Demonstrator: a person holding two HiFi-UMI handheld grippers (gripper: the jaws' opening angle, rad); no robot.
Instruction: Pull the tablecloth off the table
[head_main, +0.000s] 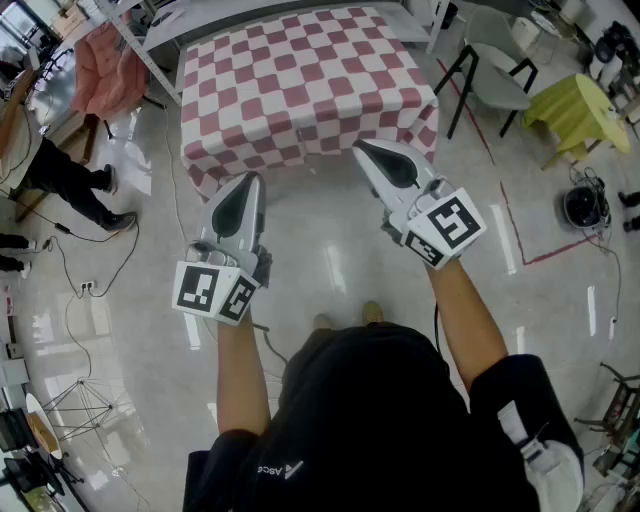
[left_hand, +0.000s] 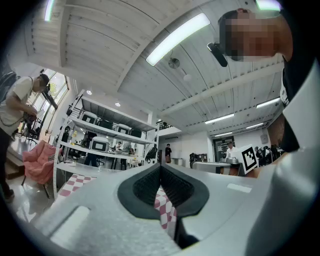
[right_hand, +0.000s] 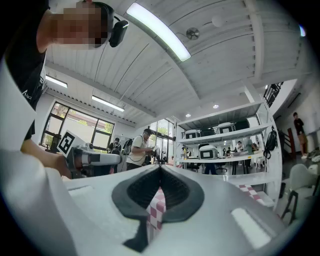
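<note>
A red-and-white checked tablecloth (head_main: 300, 80) lies flat over the table, its front edge hanging toward me. Both grippers are held out side by side in front of that edge. My left gripper (head_main: 250, 180) is shut, its tip close to the hem at the near left corner. My right gripper (head_main: 358, 146) is shut too, its tip overlapping the hanging front edge. In the left gripper view the jaws (left_hand: 160, 165) meet, with checked cloth (left_hand: 67, 184) showing beyond them. The right gripper view shows the same: closed tips (right_hand: 160, 166) and the cloth (right_hand: 247, 190). I see no cloth pinched.
A grey chair with black legs (head_main: 495, 80) and a yellow-green stool (head_main: 575, 105) stand right of the table. A pink chair (head_main: 105, 65) and a standing person (head_main: 60, 180) are at the left. Cables and red tape lines cross the glossy floor. A shelf rack (left_hand: 100, 130) stands behind the table.
</note>
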